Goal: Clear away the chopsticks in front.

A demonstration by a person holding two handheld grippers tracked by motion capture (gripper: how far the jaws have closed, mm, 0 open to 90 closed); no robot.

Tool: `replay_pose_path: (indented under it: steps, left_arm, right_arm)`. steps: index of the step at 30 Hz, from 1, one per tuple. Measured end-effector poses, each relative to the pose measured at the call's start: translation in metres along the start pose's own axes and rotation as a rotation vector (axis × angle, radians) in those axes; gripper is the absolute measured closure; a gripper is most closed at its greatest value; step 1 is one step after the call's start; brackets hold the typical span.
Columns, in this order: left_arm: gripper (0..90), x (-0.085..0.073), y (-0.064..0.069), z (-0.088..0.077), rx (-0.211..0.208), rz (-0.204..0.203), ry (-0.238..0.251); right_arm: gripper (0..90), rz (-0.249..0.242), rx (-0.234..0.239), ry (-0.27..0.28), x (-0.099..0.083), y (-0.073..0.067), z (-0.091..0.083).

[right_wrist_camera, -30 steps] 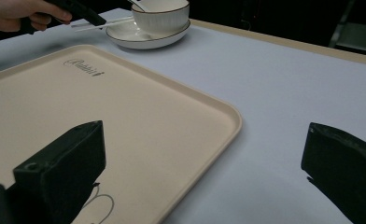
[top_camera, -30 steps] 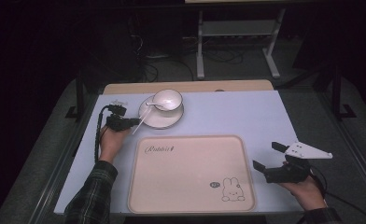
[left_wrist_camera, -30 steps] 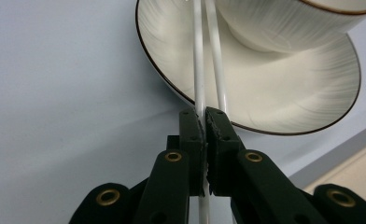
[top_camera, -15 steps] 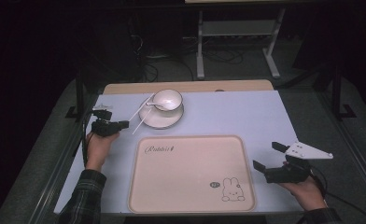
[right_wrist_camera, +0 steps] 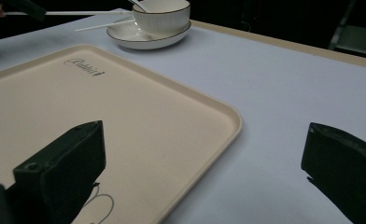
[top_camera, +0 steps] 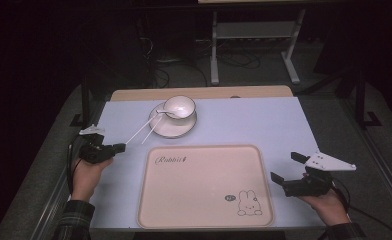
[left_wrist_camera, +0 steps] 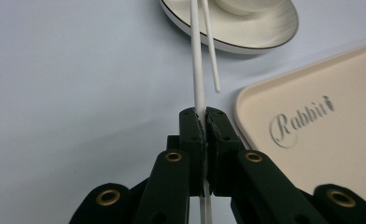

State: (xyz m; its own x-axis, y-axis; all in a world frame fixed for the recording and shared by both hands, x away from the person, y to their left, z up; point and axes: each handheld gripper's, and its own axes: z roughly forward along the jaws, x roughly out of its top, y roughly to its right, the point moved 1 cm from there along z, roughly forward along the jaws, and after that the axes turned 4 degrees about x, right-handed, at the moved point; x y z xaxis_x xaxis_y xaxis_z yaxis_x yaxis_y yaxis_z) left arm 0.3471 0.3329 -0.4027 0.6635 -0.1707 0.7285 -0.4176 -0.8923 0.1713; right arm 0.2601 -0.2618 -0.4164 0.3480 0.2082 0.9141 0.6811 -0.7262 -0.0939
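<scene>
White chopstick (left_wrist_camera: 198, 70) is clamped in the closed left gripper (top_camera: 120, 147) and has been drawn leftward off the saucer (top_camera: 176, 129) (its mate (top_camera: 151, 132) remains there); transfer to the tray (top_camera: 204, 220) appears underway. Right gripper (top_camera: 286, 167) idles wide open, empty.

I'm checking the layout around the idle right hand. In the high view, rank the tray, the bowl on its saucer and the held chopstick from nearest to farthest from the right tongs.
1. Tray, just left of the right tongs.
2. Bowl, far side, on its saucer.
3. Held chopstick, far left, pinched in the left tongs.
</scene>
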Motion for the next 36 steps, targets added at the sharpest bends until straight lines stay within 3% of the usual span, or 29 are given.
replay_pose_path:
  steps: [9,12,16,24,31,36]
  left_arm:
    - [86.0,-0.024,0.008,-0.029,-0.026,-0.015,0.029]
    - [86.0,-0.031,0.016,-0.035,-0.050,-0.016,0.040]
    - [86.0,-0.035,0.032,-0.038,-0.085,0.011,0.043]
    - [86.0,-0.037,0.066,-0.027,-0.189,0.055,0.032]
    - [86.0,-0.040,0.089,-0.008,-0.235,0.101,-0.027]
    - [86.0,-0.041,0.100,0.004,-0.238,0.131,-0.064]
  right_arm:
    - [0.0,-0.006,0.002,0.002,0.000,-0.001,0.001]
    - [0.0,-0.005,0.000,0.002,0.000,0.000,0.001]
    - [0.0,-0.004,0.000,-0.001,0.000,0.000,0.001]
    - [0.0,-0.003,-0.002,-0.001,0.000,0.000,0.001]
    - [0.0,-0.007,-0.001,-0.001,0.000,-0.001,0.001]
    - [0.0,-0.006,-0.001,-0.003,0.000,-0.001,0.002]
